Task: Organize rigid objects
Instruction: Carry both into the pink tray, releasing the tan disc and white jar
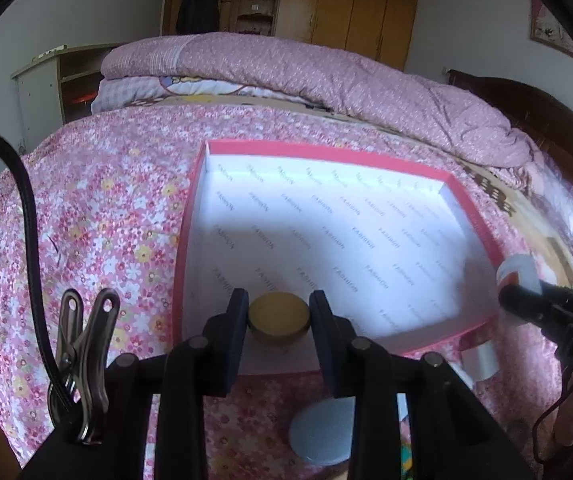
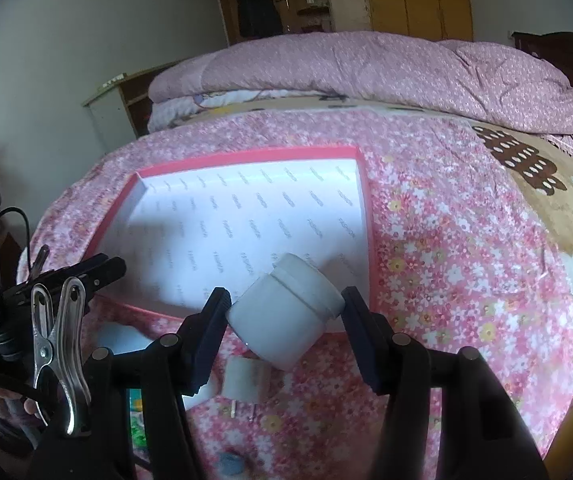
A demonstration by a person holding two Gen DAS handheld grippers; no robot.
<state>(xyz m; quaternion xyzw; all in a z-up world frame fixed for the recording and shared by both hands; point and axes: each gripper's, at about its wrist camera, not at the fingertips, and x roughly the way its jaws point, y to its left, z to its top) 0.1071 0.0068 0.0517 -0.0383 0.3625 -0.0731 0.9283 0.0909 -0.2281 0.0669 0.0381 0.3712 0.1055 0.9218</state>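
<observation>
Closest to the left wrist camera, a metal spring clip (image 1: 82,364) hangs on the rig's left side, and just right of it the left claw (image 1: 279,320) is clamped on a small yellow-tan bowl (image 1: 279,317), one dark pad pressing each side of its rim. The bowl sits at the near edge of a shallow pink box (image 1: 472,204) with a white printed lining that lies open on the bed's floral sheet (image 1: 98,216). Below the claw, between its arms, a pale blue-grey disc (image 1: 318,432) lies on the sheet. Further right, the right claw shows at the frame's edge beside the box's right wall, with a white jar (image 1: 520,270) at its tip.

In the right wrist view, another metal clip (image 2: 60,340) hangs at the left, with the left claw's dark tip (image 2: 86,272) reaching in over the box's left wall. The right claw (image 2: 284,312) grips the white jar (image 2: 286,316), tilted with its lid toward the box, held above the box's near right corner (image 2: 368,240). Under the jar, a small white block (image 2: 244,380) rests on the sheet. A folded pink quilt (image 2: 366,68) lies across the far side of the bed.
</observation>
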